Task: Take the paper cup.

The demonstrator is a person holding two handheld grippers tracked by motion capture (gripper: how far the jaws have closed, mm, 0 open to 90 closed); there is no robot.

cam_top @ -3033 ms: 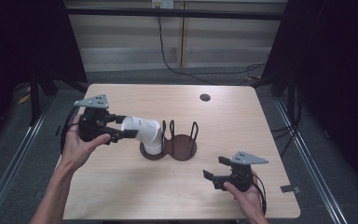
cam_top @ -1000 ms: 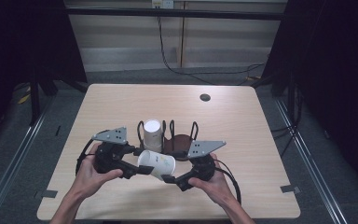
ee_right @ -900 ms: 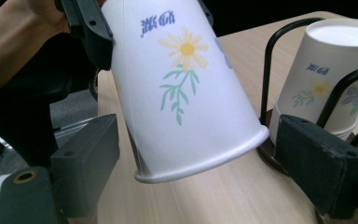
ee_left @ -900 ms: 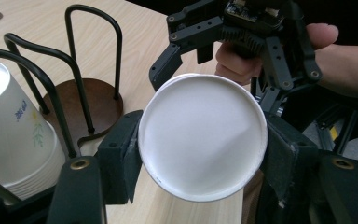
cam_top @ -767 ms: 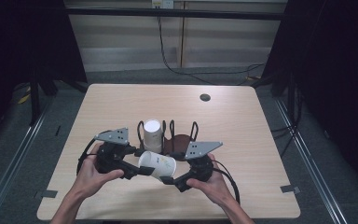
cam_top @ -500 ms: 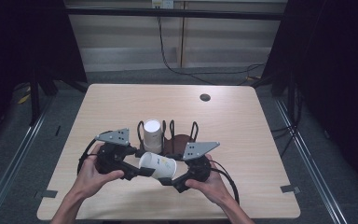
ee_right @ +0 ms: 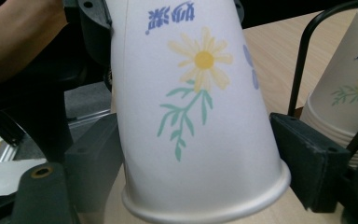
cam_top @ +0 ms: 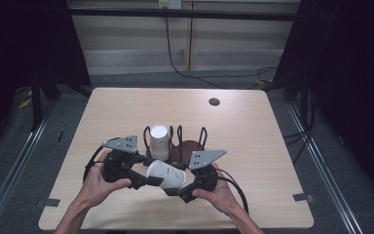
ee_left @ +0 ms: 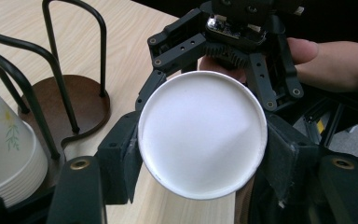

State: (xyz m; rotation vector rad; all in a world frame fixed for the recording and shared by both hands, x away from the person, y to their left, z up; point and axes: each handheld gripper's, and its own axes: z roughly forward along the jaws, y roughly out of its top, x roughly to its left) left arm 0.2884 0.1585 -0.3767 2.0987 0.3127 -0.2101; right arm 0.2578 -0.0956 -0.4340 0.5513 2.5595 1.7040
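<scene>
A white paper cup (cam_top: 166, 175) with a daisy print lies on its side above the table's front. My left gripper (cam_top: 148, 178) is shut on its closed bottom end, which faces me as a white disc (ee_left: 203, 140) in the left gripper view. My right gripper (cam_top: 178, 188) comes from the other side, its jaws having just been closing. In the right gripper view its pads (ee_right: 303, 154) rest on both sides of the cup (ee_right: 191, 107) just above the rim. A stack of the same cups (cam_top: 159, 140) stands upside down in a black wire holder (cam_top: 193, 147).
The holder's brown base (ee_left: 70, 100) and wire loops lie just behind my grippers, with the cup stack (ee_right: 349, 88) close to my right jaw. A small black disc (cam_top: 214, 102) sits at the back of the wooden table (cam_top: 258, 131). Cables trail from both grippers.
The left gripper brought the cup from beside the holder to the front. The right gripper came in from the right front, and its jaws closed in on the cup's rim end.
</scene>
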